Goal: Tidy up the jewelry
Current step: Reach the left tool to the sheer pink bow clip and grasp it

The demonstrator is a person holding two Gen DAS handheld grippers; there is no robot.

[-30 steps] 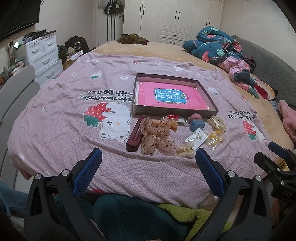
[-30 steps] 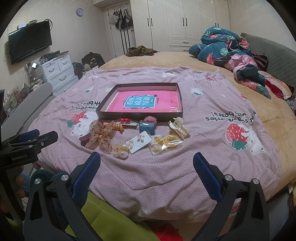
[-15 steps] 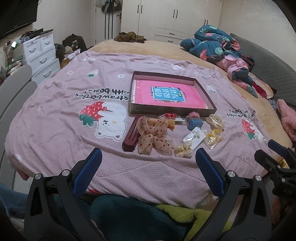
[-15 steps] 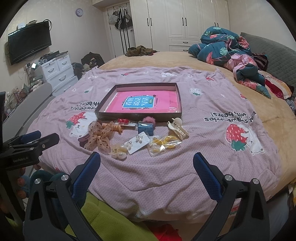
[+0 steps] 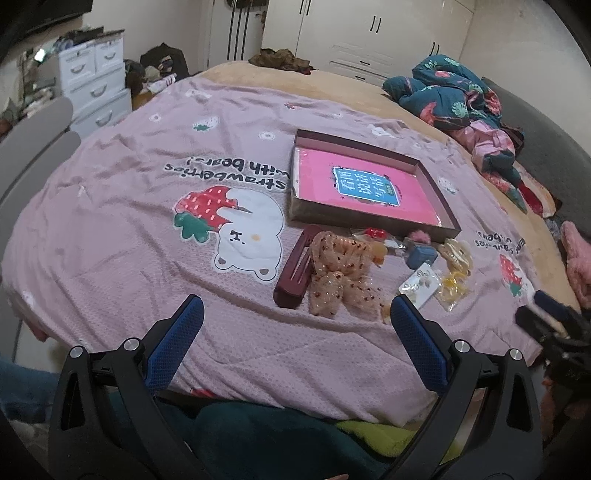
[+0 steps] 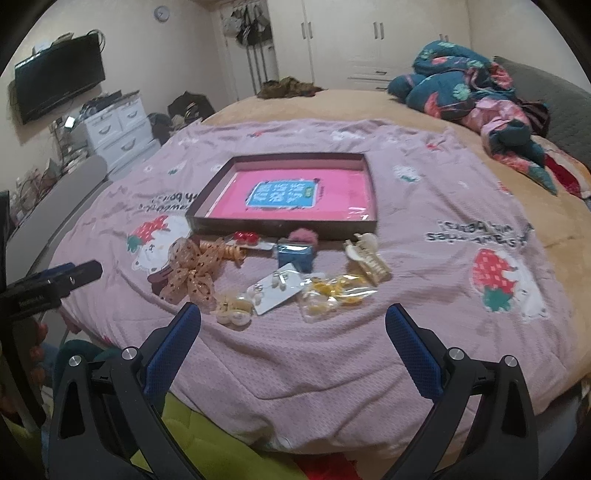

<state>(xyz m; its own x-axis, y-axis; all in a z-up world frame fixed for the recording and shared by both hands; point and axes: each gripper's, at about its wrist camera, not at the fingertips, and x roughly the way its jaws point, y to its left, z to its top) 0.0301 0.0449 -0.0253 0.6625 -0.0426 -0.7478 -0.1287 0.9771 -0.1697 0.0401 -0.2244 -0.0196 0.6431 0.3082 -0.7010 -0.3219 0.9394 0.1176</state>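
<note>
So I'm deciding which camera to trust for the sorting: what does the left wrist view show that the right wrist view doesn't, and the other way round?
Only the left wrist view shows the dark red case in full beside the bow, with the right gripper at its edge.

Only the right wrist view shows the wall TV, the clock, the pearl pieces unobstructed, and the left gripper at its edge.

Both show the open box, blue cube, claw clip, earring card and yellow packet on the pink blanket.

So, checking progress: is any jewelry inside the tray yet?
No, the tray holds only a pink sheet; the hair bow lies outside.
</note>
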